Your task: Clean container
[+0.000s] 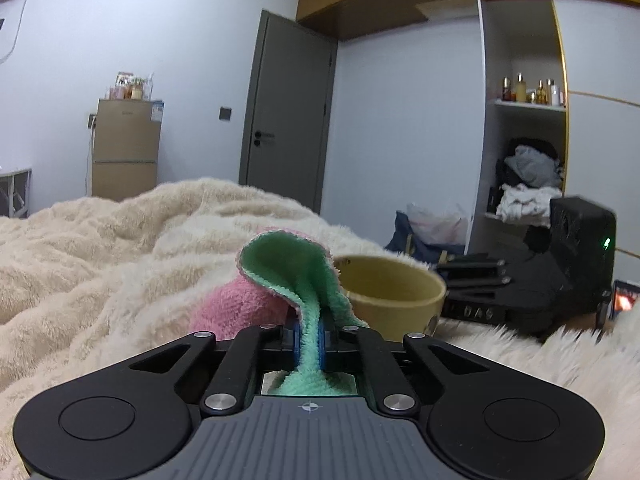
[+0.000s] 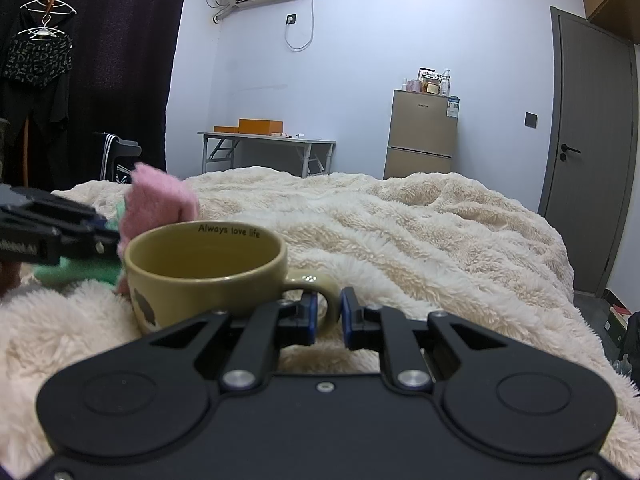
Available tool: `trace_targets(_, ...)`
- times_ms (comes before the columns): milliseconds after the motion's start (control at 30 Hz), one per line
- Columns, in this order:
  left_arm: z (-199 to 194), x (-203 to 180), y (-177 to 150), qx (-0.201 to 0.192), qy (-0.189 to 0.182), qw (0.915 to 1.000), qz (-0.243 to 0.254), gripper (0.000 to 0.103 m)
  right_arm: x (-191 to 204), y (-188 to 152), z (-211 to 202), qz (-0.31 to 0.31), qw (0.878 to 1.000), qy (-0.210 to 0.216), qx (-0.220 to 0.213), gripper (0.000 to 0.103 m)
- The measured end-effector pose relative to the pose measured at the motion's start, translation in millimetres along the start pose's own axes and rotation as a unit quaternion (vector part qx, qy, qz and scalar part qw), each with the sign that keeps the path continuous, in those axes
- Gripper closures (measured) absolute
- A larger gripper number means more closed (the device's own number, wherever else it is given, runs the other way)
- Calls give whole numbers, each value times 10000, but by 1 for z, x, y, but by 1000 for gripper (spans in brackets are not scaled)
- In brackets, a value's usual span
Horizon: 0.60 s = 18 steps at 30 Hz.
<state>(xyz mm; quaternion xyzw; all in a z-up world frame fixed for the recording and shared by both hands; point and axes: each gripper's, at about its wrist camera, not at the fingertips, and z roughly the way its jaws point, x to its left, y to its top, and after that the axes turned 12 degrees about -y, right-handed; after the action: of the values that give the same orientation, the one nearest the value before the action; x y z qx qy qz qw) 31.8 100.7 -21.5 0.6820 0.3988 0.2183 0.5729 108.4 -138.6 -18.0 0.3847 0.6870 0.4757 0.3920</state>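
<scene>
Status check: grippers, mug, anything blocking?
Left gripper shut on cloth. Right gripper open, straddling handle of mug. Mug upright on blanket; nothing in the way.

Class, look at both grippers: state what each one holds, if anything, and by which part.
The left gripper is shut on the cloth, pinching a fold of its green side. The right gripper holds nothing: its open jaws straddle the mug handle without clamping it.
</scene>
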Motion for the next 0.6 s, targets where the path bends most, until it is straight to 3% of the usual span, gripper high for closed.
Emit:
trace_targets(433, 5, -1, -3, 121, 55, 9999, 90, 99, 0, 0, 0, -24, 10000, 4, -36, 90)
trace_targets(600, -2, -7, 3, -13, 91, 9998, 181, 99, -1, 0, -1, -9, 10000, 8, -37, 90)
